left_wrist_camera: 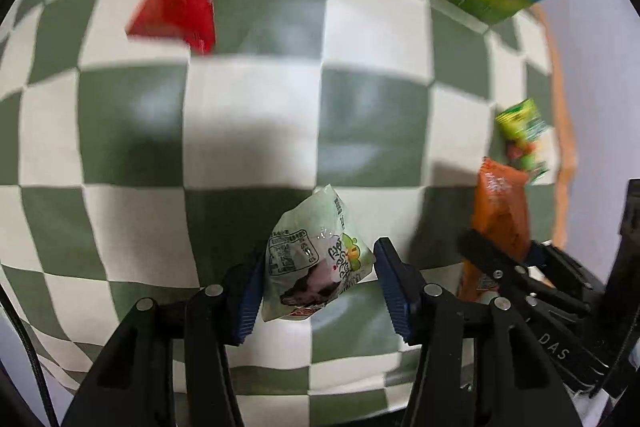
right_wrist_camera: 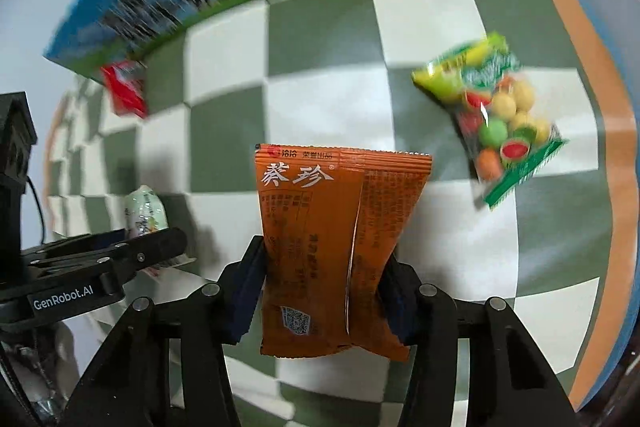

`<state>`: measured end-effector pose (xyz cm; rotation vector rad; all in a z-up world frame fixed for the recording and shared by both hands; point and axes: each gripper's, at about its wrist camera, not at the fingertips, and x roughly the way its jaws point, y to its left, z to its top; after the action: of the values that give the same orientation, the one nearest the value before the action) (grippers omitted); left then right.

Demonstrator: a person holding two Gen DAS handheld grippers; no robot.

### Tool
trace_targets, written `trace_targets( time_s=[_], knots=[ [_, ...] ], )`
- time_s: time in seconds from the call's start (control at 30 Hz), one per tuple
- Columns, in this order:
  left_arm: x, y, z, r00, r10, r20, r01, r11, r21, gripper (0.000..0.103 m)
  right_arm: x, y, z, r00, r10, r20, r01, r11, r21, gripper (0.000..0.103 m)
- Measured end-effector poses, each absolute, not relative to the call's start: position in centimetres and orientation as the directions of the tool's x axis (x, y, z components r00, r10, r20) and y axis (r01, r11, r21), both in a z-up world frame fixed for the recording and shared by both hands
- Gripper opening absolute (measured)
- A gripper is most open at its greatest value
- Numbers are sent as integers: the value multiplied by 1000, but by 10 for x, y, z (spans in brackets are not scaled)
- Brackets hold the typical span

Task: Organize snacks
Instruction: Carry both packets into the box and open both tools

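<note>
Fruit-candy bag [right_wrist_camera: 494, 115] clearer beside orange packet [right_wrist_camera: 340, 247]

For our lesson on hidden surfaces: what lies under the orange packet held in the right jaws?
Under the orange packet the checked cloth shows on every side. The patch of cloth straight behind the packet is covered, so nothing can be told about it. The fruit-candy bag lies off to one side.

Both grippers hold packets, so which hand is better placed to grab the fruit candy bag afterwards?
Right, probably. The candy bag lies on the cloth nearer the right gripper, which holds the orange packet; the left gripper, holding the white packet, is farther away.
</note>
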<state>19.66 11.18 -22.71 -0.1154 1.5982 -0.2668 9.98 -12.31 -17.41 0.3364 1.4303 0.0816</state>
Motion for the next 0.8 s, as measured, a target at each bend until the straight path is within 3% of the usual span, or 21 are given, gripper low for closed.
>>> trace_targets(
  time_s=[0.3,0.43,0.8],
  knots=[
    [251,120,-107,140,-397,-907,147,914,-377,50,162,-106,-82,334,352,-874,70,916,396,55],
    [293,123,-79,201,-398,-895,177,913,-367,50,215,-94,-47,398,376,-837,31,906,422,55],
    [416,122,-141,42,-350,-936,52,936,-348,50,339,-77,-64,402,284,-871,30,946,322,55]
  ],
)
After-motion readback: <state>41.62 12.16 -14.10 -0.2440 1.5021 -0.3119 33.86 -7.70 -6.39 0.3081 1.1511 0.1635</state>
